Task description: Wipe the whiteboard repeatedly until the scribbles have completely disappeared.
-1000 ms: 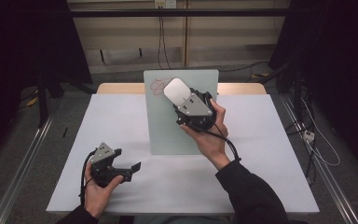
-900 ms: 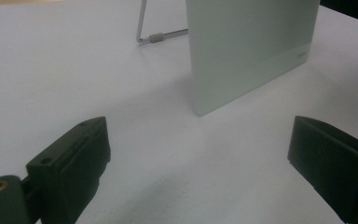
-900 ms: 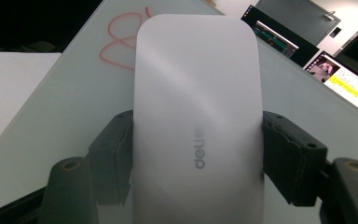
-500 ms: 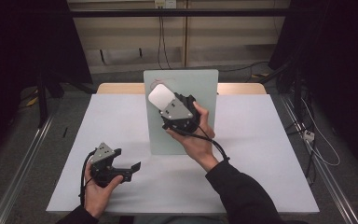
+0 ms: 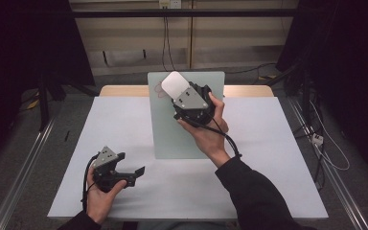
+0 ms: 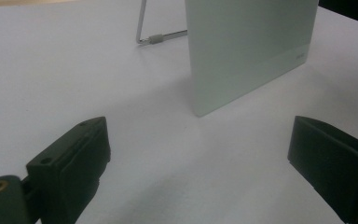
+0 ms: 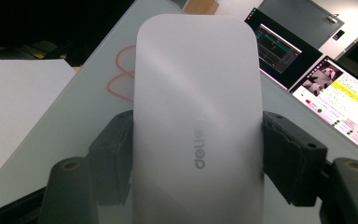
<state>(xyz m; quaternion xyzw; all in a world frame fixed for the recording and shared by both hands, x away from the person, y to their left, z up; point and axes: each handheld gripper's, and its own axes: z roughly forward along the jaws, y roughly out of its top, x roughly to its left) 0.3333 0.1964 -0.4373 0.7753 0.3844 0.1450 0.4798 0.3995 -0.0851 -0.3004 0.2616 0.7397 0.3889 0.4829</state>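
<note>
A pale green glass board (image 5: 187, 139) stands upright at the middle of the white table (image 5: 268, 158). Red pen marks (image 5: 159, 88) sit near its top left corner. My right gripper (image 5: 181, 94) is shut on a white rounded eraser (image 5: 173, 85), held against the board's upper left just beside the marks. In the right gripper view the eraser (image 7: 198, 116) fills the gap between both jaws, with the red marks (image 7: 123, 77) to its left. My left gripper (image 5: 130, 163) rests low at the table's front left, open and holding nothing, its jaws (image 6: 200, 158) facing the board (image 6: 247, 51).
A wire stand (image 6: 156, 38) props the board from behind. Monitor screens (image 7: 326, 88) show to the right of the eraser in the right gripper view. Dark floor with cables (image 5: 326, 148) surrounds the table; a metal rail (image 5: 19, 177) runs along its left.
The right gripper swept the eraser left across the board's top, then up and slightly back right. The left gripper has stayed where it was.
</note>
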